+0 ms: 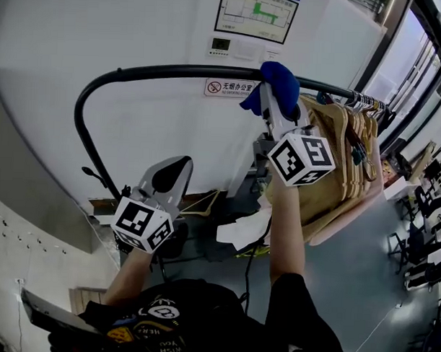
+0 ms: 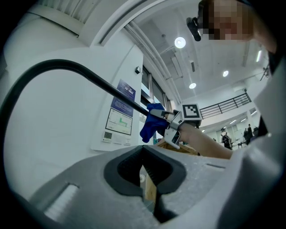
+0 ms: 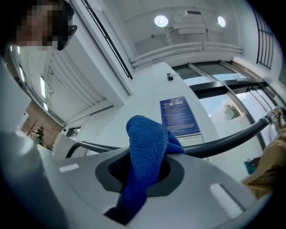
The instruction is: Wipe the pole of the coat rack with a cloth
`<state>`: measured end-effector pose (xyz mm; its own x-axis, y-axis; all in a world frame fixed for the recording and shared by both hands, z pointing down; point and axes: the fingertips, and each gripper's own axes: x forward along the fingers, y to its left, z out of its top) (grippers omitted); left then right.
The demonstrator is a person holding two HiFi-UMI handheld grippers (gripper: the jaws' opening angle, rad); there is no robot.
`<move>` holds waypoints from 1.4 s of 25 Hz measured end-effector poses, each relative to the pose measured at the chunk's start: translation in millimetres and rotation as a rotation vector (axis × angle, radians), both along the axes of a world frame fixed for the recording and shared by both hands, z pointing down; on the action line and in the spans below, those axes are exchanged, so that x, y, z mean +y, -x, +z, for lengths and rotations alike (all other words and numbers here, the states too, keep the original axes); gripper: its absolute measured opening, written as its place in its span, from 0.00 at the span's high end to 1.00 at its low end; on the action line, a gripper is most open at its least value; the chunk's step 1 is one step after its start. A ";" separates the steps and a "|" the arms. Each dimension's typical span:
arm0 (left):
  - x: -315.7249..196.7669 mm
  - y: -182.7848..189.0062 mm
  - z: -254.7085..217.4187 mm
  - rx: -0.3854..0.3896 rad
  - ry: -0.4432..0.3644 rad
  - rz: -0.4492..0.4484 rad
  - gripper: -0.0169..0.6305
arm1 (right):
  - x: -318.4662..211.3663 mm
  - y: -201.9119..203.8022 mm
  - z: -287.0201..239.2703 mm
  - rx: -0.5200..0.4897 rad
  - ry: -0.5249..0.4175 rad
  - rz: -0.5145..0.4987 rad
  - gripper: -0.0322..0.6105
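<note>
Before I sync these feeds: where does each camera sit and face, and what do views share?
Head view: on the person's head, facing forward-down at the coat rack pole; shows left gripper, right gripper, torso.
Left gripper view: on the left gripper, facing up along its jaws; shows the right forearm.
Right gripper view: on the right gripper, facing up past jaws shut on the blue cloth.
Shared: all three show coat rack pole and blue cloth.
</note>
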<state>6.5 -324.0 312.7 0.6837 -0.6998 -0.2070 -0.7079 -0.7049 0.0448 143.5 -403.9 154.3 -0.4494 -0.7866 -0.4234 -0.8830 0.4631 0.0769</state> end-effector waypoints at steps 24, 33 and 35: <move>-1.2 32.2 13.2 -0.008 0.056 -0.083 0.97 | -16.8 96.4 35.4 0.020 0.096 -0.210 0.86; 4.5 -61.5 17.6 -0.033 0.059 0.086 0.97 | -46.9 -99.9 36.0 -0.007 0.178 0.112 0.86; 6.1 -69.4 18.0 -0.035 0.057 0.099 0.97 | -52.3 -133.6 36.2 -0.010 0.186 0.182 0.86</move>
